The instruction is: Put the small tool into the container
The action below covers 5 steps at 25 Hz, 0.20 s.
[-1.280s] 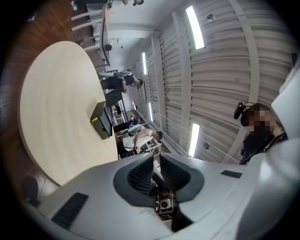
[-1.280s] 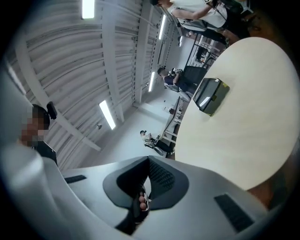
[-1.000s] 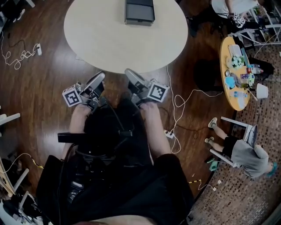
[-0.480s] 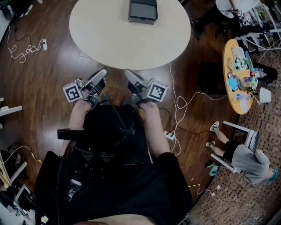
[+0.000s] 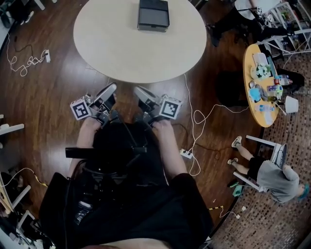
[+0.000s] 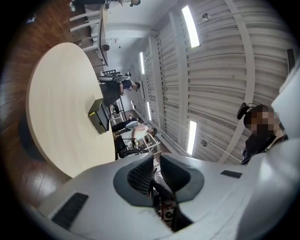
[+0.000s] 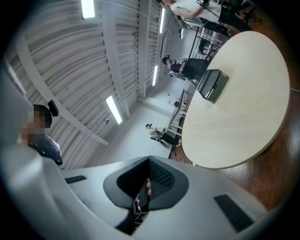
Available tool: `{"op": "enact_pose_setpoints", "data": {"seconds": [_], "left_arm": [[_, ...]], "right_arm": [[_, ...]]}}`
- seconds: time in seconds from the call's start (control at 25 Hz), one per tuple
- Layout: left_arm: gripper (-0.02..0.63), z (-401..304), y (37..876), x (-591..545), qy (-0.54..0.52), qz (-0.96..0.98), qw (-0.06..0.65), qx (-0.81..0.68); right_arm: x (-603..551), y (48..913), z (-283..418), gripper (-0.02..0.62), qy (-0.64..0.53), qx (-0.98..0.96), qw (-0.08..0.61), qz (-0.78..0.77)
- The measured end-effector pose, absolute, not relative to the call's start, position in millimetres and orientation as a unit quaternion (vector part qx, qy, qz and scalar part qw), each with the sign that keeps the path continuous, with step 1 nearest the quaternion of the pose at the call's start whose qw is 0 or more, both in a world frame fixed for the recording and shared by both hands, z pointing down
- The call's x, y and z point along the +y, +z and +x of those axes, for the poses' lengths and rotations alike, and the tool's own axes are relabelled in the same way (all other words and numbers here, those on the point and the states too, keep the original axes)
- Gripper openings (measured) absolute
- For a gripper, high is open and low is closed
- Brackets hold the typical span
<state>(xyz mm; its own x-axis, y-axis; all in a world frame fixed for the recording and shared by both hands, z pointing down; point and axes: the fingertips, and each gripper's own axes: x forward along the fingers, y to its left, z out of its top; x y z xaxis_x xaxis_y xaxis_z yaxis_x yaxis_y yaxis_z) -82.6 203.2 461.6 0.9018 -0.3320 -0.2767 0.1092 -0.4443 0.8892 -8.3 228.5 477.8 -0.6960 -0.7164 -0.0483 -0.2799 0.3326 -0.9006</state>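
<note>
A dark rectangular container [image 5: 153,14] stands on the far side of a round beige table [image 5: 121,48]. Both grippers are held close to the person's body, over the wooden floor just short of the table's near edge. The left gripper [image 5: 109,90] and right gripper [image 5: 140,91] point toward the table. In the left gripper view the pads [image 6: 140,174] sit almost together, with the container [image 6: 99,116] far ahead. The right gripper [image 7: 149,174] is shut, and its view shows the container [image 7: 212,84] on the table. No small tool shows in any view.
Cables and a power strip [image 5: 186,153] lie on the floor to the right, and another strip [image 5: 47,56] lies at the left. A yellow side table [image 5: 256,102] with clutter stands far right. A seated person [image 5: 269,170] is at the lower right.
The head camera swayed a little, so the table shifts in view. Both grippers stay near the body with jaws unchanged; the right one drifted slightly left.
</note>
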Motion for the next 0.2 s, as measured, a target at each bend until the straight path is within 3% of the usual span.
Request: {"op": "enact_pose_setpoints", "data": {"seconds": [0.2], "left_arm": [[0.038,-81.8,464.3,201.9,-0.212,0.821,0.527,-0.065]], "right_arm": [[228.3,481.5,-10.1,0.003,-0.487,0.784,0.220,-0.318]]}}
